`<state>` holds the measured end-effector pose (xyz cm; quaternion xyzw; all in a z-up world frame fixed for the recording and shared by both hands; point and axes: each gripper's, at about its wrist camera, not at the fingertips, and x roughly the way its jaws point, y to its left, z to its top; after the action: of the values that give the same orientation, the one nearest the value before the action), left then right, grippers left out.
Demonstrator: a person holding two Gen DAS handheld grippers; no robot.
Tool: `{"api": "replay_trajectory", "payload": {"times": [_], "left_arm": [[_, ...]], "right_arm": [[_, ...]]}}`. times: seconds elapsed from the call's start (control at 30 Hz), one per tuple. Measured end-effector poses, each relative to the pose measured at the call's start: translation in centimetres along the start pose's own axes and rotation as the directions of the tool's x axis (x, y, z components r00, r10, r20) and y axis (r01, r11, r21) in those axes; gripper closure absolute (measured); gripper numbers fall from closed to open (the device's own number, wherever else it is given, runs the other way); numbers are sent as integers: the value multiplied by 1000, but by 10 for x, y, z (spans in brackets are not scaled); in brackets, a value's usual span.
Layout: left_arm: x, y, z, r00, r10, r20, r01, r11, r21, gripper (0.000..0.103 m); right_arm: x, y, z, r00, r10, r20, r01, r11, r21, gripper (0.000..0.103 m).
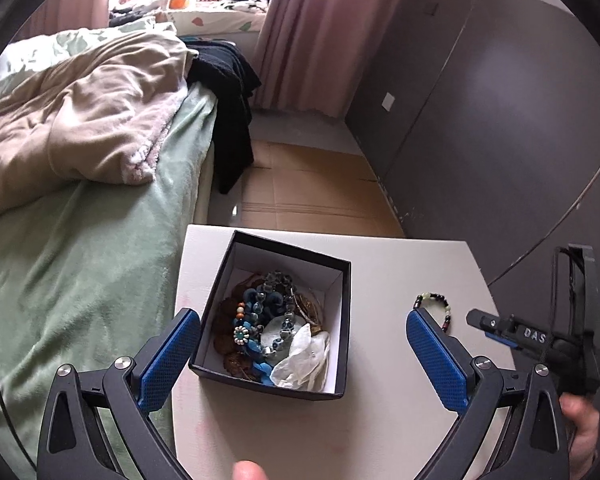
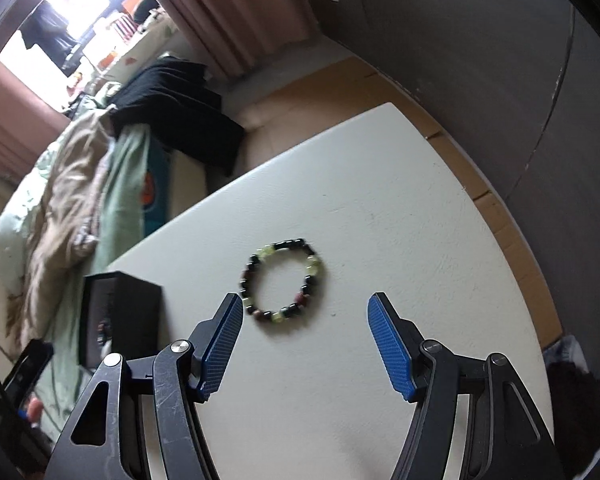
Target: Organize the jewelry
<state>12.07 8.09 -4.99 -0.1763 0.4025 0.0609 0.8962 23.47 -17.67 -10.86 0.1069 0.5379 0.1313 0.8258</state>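
Most jewelry sitting in box; one bracelet lying on tabletop, L gripper & R gripper both gaping wide, carrying nothing.

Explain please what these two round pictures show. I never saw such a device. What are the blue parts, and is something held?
No robot here: a person holds one pair of hand tongs in each hand, each with a fisheye camera looking along its blue fingers. The left tongs hang open around a black box full of jewelry, on a white table. The right tongs hang open just before a beaded bracelet lying on the same table. Nothing is held. A bed stands beside the table.
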Motion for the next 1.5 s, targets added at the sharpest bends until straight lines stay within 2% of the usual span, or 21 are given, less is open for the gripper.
{"api": "replay_trajectory", "payload": {"times": [0.1,0.13,0.23,0.37,0.57,0.63,0.67,0.73,0.77,0.83,0.93,1.1,1.23,1.5], "left_arm": [[7,0,0,1000,15,-12,-15,1000,1,1],[9,0,1,1000,19,-16,-18,1000,2,1],[17,4,4,999,24,-34,-24,1000,-3,1],[22,16,9,999,20,-39,-22,999,-49,1],[26,30,10,999,21,-51,-26,995,-99,1],[25,33,9,998,23,-55,-29,994,-108,1],[24,34,9,998,22,-53,-28,993,-111,1],[21,35,9,999,23,-47,-28,993,-112,1],[20,35,9,999,23,-44,-28,993,-112,1],[18,36,9,999,22,-40,-26,993,-111,1],[15,36,9,999,18,-38,-22,993,-115,1],[8,38,13,1000,13,-15,-15,993,-116,1],[4,42,16,1000,5,-5,-6,991,-134,1],[-4,51,21,1000,-7,12,8,988,-154,1]], "right_arm": [[8,5,4,1000,-25,-10,24,1000,-18,42],[12,8,5,999,-45,-13,45,999,-30,46],[23,15,7,994,-107,-16,106,992,-64,49],[38,24,9,987,-157,-24,153,982,-108,56],[47,44,2,955,-294,33,294,929,-226,58],[47,49,-2,952,-302,46,303,915,-265,66],[46,49,-2,955,-293,38,292,917,-272,70],[44,50,-3,959,-283,20,277,917,-286,91],[43,50,-4,959,-284,14,276,917,-289,95],[40,46,-5,962,-272,10,263,921,-286,95],[34,37,-5,978,-210,-14,201,951,-236,95],[4,31,0,996,-89,26,93,978,-186,95],[-15,39,1,998,3,69,9,983,-183,95],[-40,61,-5,986,121,111,-97,974,-204,95]]}}
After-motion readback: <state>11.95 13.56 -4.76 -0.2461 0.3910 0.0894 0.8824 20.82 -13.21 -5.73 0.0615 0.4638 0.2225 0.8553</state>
